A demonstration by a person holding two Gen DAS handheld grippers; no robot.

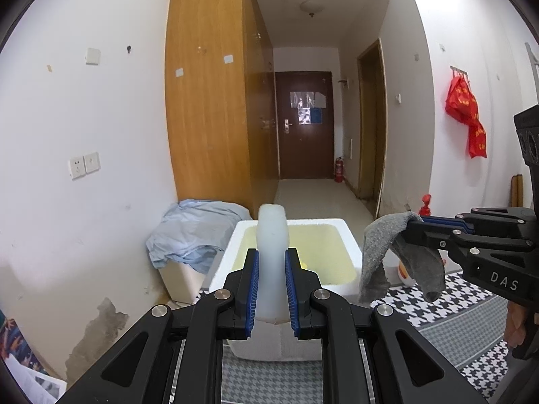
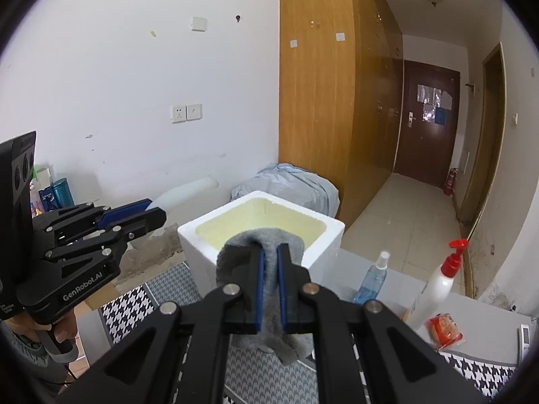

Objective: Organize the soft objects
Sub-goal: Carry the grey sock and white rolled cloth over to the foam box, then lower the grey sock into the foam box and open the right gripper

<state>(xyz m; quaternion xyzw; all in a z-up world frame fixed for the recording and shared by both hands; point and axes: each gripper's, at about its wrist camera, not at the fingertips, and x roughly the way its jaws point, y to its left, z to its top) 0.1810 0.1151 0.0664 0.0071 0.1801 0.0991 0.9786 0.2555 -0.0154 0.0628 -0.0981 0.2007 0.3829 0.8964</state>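
Left gripper [image 1: 272, 262] and right gripper [image 2: 269, 262] — both clamped, held level, side by side.

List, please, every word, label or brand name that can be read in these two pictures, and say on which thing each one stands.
"DAS": white letters on the black body of the right gripper, seen from the left wrist.
"GenRobot.AI": white letters on the black body of the left gripper, seen from the right wrist.
Yellow characters on the red hanging plastic bag: too blurred to read.
Papers on the dark brown door: too small to read.
Red snack packet: print unreadable.
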